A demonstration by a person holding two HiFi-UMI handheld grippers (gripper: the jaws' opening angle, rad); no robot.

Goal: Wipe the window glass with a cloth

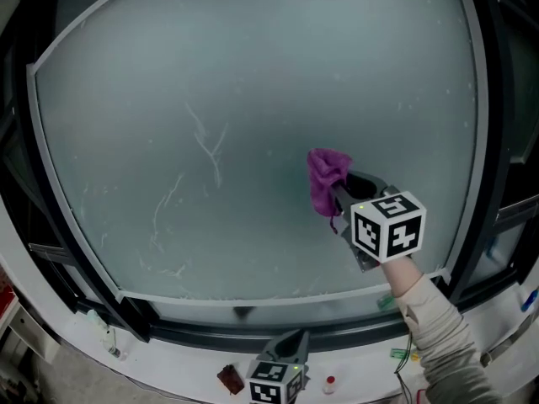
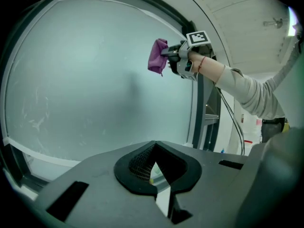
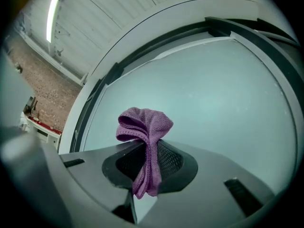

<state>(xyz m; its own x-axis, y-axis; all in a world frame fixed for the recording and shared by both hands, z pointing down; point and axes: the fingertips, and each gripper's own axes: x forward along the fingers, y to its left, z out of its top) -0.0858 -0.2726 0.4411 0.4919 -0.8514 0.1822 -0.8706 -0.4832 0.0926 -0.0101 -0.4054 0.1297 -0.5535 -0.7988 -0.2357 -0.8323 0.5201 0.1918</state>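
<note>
I am holding the bunched purple microfibre cloth [image 1: 324,178], clamped in my right tool [image 1: 340,199], at the lower right of the frosted window glass [image 1: 253,74], its white smears [image 1: 206,146] lying leftward, while my left tool [image 1: 290,341] is hanging closed and empty below.

The dark grey right gripper [image 1: 341,199] carries a white cube [image 1: 387,224] with black square markers, lower right; the left gripper [image 1: 290,343], bottom centre, bears the same. The long sleeve [image 1: 434,326] is beige
</note>
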